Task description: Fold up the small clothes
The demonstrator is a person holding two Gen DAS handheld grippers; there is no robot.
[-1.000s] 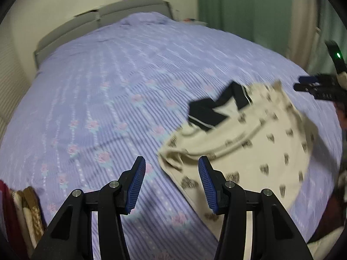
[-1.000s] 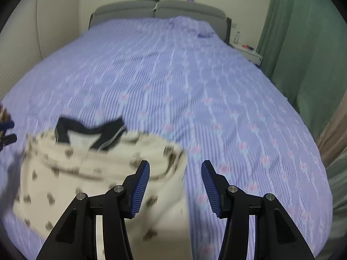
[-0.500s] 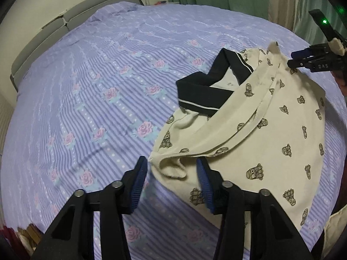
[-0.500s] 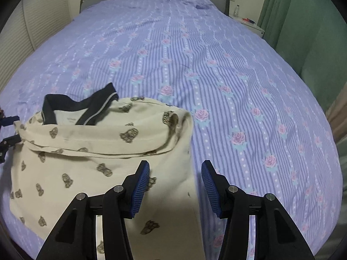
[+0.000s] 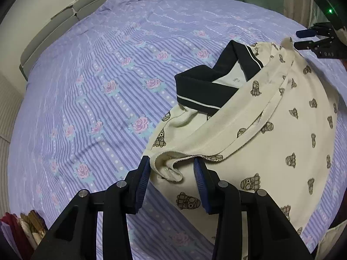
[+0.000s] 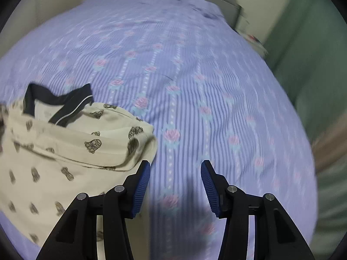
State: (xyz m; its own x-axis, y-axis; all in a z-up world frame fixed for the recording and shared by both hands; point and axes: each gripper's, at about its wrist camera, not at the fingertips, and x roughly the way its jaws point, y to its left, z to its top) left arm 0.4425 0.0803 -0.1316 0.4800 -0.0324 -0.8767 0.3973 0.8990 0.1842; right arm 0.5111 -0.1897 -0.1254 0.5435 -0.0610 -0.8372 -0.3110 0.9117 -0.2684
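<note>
Cream shirt (image 5: 249, 130), sleeve fold bunched between our spread left gripper (image 5: 171, 171); our right gripper (image 6: 175, 173) gapes empty beside the shirt, so closing now could pinch extra layers.

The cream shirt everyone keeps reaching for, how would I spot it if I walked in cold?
Start at the wide bed under its lilac striped sheet with pink roses. Near its foot lies a small cream cotton shirt, partly folded over. Its navy collar with a thin white stripe and scattered little brown cartoon figures mark it out from the flowered bedding around it.
</note>
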